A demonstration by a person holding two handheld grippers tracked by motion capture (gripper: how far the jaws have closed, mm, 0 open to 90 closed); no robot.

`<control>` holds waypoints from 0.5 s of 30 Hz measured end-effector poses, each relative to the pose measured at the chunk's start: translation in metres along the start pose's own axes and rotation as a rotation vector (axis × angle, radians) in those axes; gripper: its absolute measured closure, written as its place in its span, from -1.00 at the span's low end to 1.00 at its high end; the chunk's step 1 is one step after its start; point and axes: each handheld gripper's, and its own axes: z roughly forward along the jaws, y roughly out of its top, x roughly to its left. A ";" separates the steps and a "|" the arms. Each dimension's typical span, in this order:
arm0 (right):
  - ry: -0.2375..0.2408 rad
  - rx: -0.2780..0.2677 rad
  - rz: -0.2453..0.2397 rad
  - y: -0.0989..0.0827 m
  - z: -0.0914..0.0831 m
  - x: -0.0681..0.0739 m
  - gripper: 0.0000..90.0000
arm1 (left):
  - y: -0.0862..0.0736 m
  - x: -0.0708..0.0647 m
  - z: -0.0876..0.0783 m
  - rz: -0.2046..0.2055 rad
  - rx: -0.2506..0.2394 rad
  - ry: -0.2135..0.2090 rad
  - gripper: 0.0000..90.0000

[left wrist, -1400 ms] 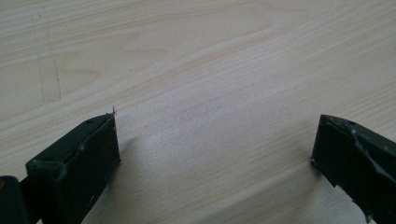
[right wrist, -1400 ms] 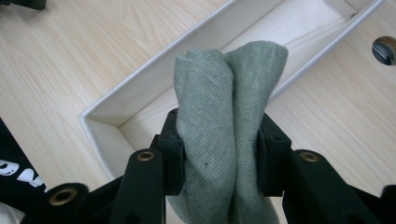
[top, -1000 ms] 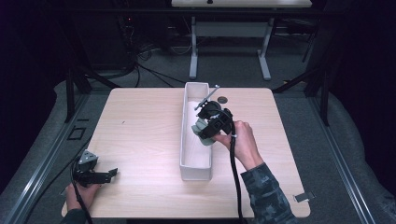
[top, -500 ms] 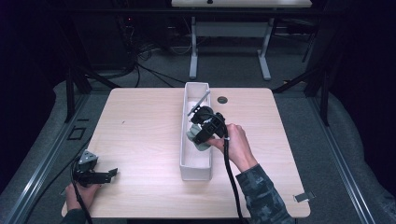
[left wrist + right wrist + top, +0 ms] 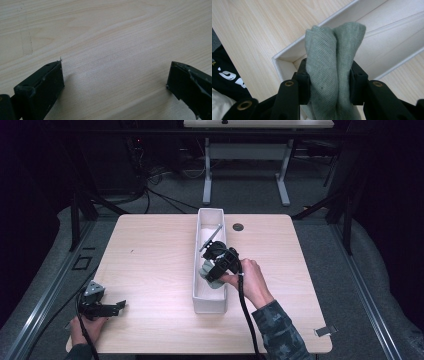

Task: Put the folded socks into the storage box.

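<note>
My right gripper (image 5: 212, 270) hangs over the near half of the long white tray (image 5: 201, 227), with my right hand (image 5: 252, 280) behind it and the forearm coming in from the lower right, the jaws pointing down and toward the tray's near end. In the right gripper view the two black pads are pressed in on a bunched grey-green sock (image 5: 332, 67), which bulges out above them; the sock sits inside the tray, low against its near corner. Compared with a second ago, this hand has sunk and drawn back toward me along the tray, so the sock is now lower between the walls and closer to the near end. My left gripper (image 5: 112, 307) rests near the table's (image 5: 150, 250) front left corner, held level by my left hand (image 5: 87, 327), well apart from the tray, and it has not shifted. In the left gripper view its jaws stand wide apart over bare wood with nothing between them.
</note>
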 end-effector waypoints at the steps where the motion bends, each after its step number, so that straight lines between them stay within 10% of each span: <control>1: -0.010 0.010 0.000 0.000 0.001 0.001 0.36 | 0.000 0.000 0.000 0.000 0.000 0.000 -0.99; 15: 0.039 0.039 0.004 -0.001 0.023 0.004 0.34 | 0.000 0.000 0.000 0.001 0.000 0.001 -0.99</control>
